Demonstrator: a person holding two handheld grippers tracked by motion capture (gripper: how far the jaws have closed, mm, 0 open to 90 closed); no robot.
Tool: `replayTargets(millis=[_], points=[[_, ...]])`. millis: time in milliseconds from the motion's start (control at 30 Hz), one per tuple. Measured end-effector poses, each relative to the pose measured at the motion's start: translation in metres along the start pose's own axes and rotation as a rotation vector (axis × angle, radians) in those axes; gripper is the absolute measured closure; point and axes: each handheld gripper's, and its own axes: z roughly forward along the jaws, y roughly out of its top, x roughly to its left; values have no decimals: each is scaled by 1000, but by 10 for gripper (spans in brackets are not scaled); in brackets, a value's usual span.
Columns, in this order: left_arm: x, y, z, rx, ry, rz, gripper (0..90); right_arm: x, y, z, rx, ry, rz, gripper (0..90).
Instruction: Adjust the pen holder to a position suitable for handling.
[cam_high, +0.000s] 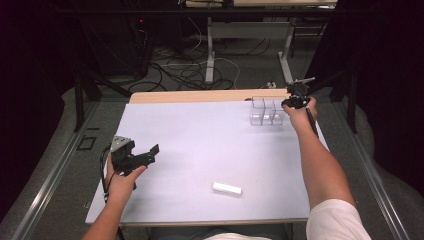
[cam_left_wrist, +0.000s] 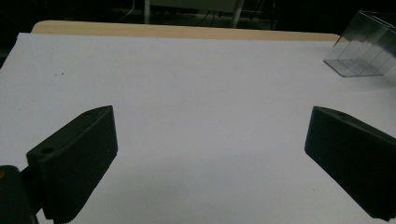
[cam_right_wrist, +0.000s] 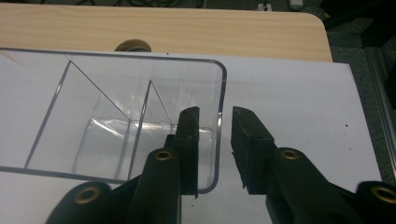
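A clear plastic box (cam_high: 265, 112) with dividers stands at the far right of the white sheet (cam_high: 200, 135). My right gripper (cam_high: 295, 100) is at its right end. In the right gripper view the jaws of my right gripper (cam_right_wrist: 215, 112) straddle the box's (cam_right_wrist: 93, 93) right wall, one inside and one outside, with small gaps to the wall. A small white block (cam_high: 226, 188) lies near the front middle. My left gripper (cam_high: 145, 152) hovers at the left with jaws wide apart and nothing between them (cam_left_wrist: 210, 121); the box (cam_left_wrist: 364, 51) lies far off from it.
The white sheet covers a wooden table whose far edge (cam_high: 200, 96) shows bare. Beyond it are table legs and cables on the floor (cam_high: 200, 70). Dark curtains close both sides.
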Motion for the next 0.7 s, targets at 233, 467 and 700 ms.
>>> replayTargets(millis=[233,467,700], points=[[0,0,1,3,-2,0,28,1,-2,3,21,-23,-4,838],[0,0,2,10,-2,5,30,5,-1,2,29,-50,-1,879],[1,0,2,9,-3,2,31,6,-1,0,38,-41,25,891]])
